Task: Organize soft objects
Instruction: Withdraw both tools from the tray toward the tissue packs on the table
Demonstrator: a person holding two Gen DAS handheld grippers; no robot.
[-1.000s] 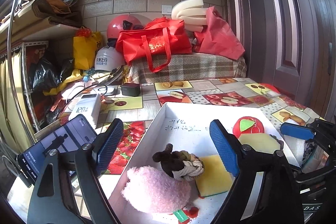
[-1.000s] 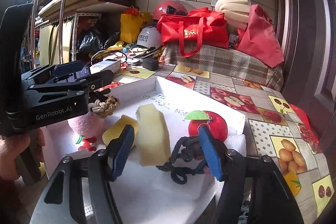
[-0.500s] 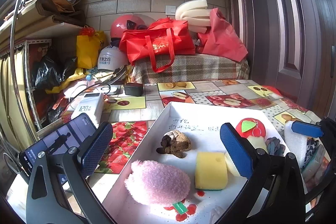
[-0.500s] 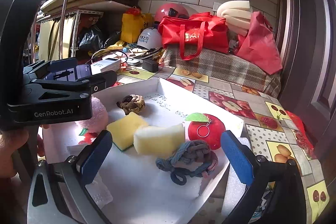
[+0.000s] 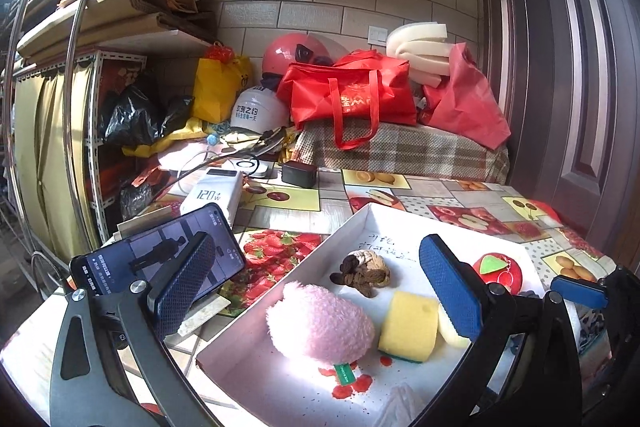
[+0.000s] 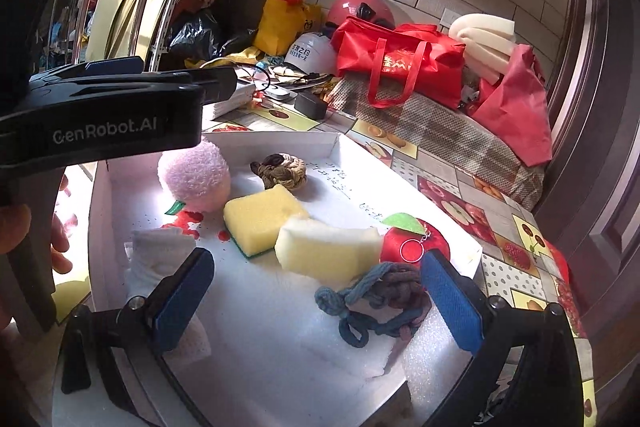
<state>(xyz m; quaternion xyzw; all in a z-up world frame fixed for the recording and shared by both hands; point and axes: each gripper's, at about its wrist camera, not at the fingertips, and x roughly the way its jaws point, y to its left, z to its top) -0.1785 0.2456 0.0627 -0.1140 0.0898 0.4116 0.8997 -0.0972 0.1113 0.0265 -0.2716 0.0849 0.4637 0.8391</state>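
Note:
A white tray (image 5: 352,227) (image 6: 280,347) holds a pink plush (image 5: 320,323) (image 6: 194,175), a brown rope knot (image 5: 362,273) (image 6: 282,171), a yellow sponge (image 5: 408,325) (image 6: 264,219), a pale foam block (image 6: 326,247), a red apple toy (image 5: 498,271) (image 6: 412,243), a blue-grey rope tangle (image 6: 376,299) and a white cloth (image 6: 156,259). My left gripper (image 5: 316,295) is open and empty above the plush and sponge. My right gripper (image 6: 316,303) is open and empty above the tray's near side.
A phone (image 5: 160,259) and a white power bank (image 5: 212,195) lie left of the tray on the fruit-print tablecloth (image 5: 460,187). Red bags (image 5: 352,95), helmets (image 5: 256,111) and foam stand at the back. A door (image 5: 580,67) is on the right.
The left gripper opened, letting go of the brown rope knot, and pulled back. The right gripper opened, letting the pale foam block drop flat, and pulled back and up.

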